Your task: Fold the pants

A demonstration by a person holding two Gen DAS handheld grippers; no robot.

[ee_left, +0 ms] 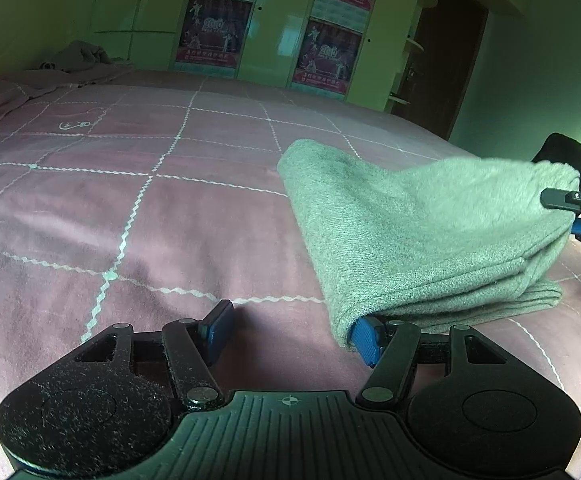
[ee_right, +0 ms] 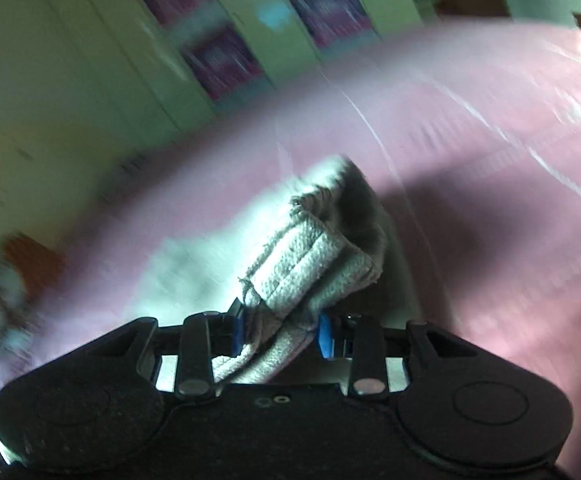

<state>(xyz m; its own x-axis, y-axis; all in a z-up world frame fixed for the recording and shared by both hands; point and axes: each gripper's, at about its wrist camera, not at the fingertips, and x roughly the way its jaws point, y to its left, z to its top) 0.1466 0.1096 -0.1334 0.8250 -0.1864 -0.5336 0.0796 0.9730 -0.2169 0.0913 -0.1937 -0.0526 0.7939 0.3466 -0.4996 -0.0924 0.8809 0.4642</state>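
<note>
Grey knitted pants (ee_left: 410,232), folded, lie on the right of a pink quilted bed (ee_left: 130,200). My left gripper (ee_left: 292,336) is open at the near edge. Its right finger (ee_left: 366,340) is tucked under the near corner of the fabric, and its left finger (ee_left: 218,332) is bare above the cover. At the right edge, my right gripper (ee_left: 562,212) holds the far end of the pants lifted off the bed. The right wrist view is blurred by motion. It shows my right gripper (ee_right: 280,336) shut on a thick bunched hem of the pants (ee_right: 310,248) between its blue pads.
A pale wardrobe with red posters (ee_left: 210,32) stands behind the bed. A heap of cloth (ee_left: 78,56) lies at the far left corner. A dark doorway (ee_left: 446,60) is at the back right. The pink cover (ee_right: 490,160) stretches wide to the left of the pants.
</note>
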